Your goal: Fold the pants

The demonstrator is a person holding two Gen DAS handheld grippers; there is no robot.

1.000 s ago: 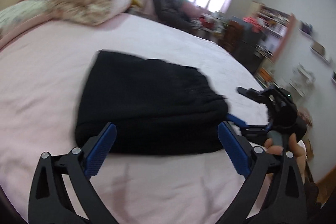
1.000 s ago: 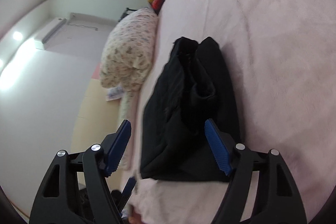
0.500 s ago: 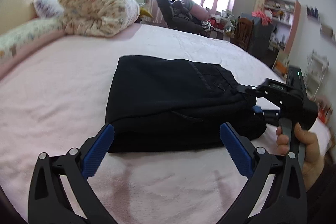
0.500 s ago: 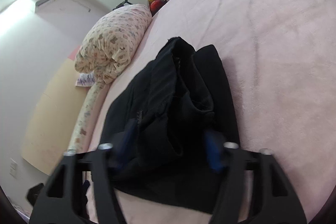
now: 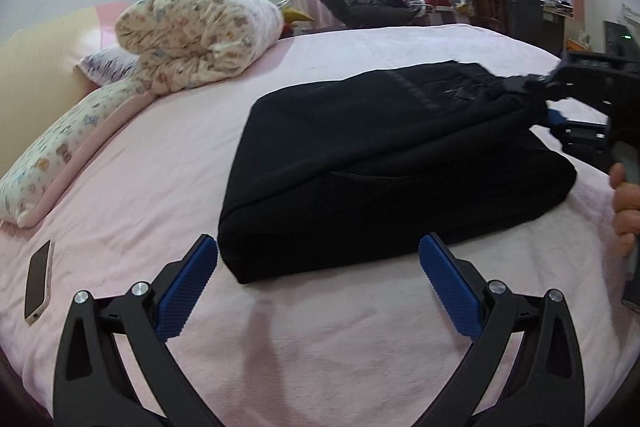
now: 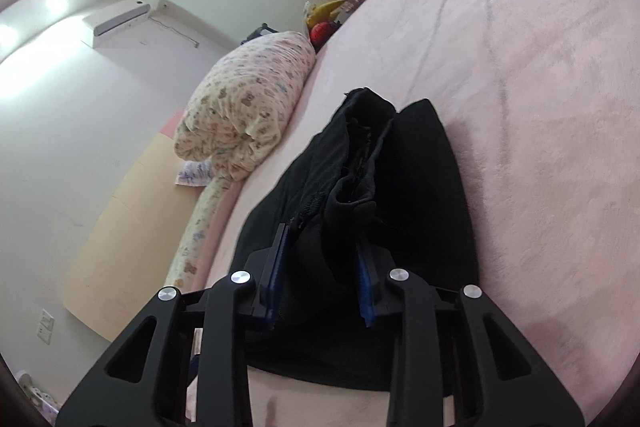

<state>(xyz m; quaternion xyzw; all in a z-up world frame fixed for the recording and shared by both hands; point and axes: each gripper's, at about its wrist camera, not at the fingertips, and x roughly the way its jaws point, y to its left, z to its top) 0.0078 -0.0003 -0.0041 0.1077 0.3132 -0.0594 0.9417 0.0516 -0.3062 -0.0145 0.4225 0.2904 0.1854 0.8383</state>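
Pants (image 5: 384, 163) lie folded mid-bed (image 5: 320, 327). Left of them, a phone (image 5: 38, 281) and quilt (image 5: 200, 35) sit clear. Left claw (image 5: 320, 283) hovers spread just short of their near edge; right claw (image 6: 320, 275) pinches their right end, which it should lift evenly.
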